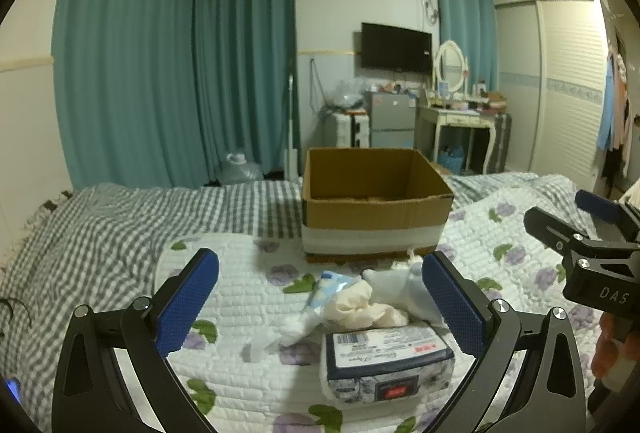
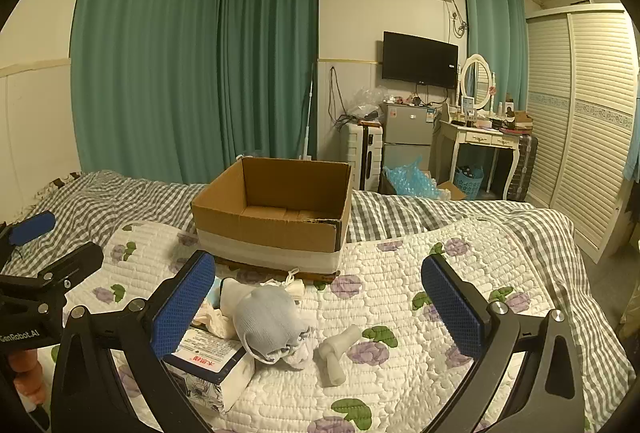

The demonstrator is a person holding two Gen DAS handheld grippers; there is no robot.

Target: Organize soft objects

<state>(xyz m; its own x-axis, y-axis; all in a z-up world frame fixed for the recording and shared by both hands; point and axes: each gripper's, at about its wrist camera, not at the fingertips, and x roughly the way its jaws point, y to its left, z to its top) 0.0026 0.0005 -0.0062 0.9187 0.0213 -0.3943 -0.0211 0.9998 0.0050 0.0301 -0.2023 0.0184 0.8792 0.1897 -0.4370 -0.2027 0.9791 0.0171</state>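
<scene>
On the white quilted floral bedspread (image 2: 400, 273): open brown cardboard box (image 2: 276, 213), behind a pile of pale blue knitted sock (image 2: 268, 321), cream cloth (image 1: 360, 305) and navy tissue pack (image 1: 384, 361); left hand-held gripper (image 1: 320, 297) and right hand-held gripper (image 2: 320, 297) both spread wide, holding nothing.

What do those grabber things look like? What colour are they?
Each hand-held gripper is black with silver bolts and two flat fingers covered in bumpy blue pads. The left hand-held gripper looks just like the right hand-held gripper. White lettering shows on their black bodies: "DAS" on one, "GenRobot.AI" on the other.
</scene>
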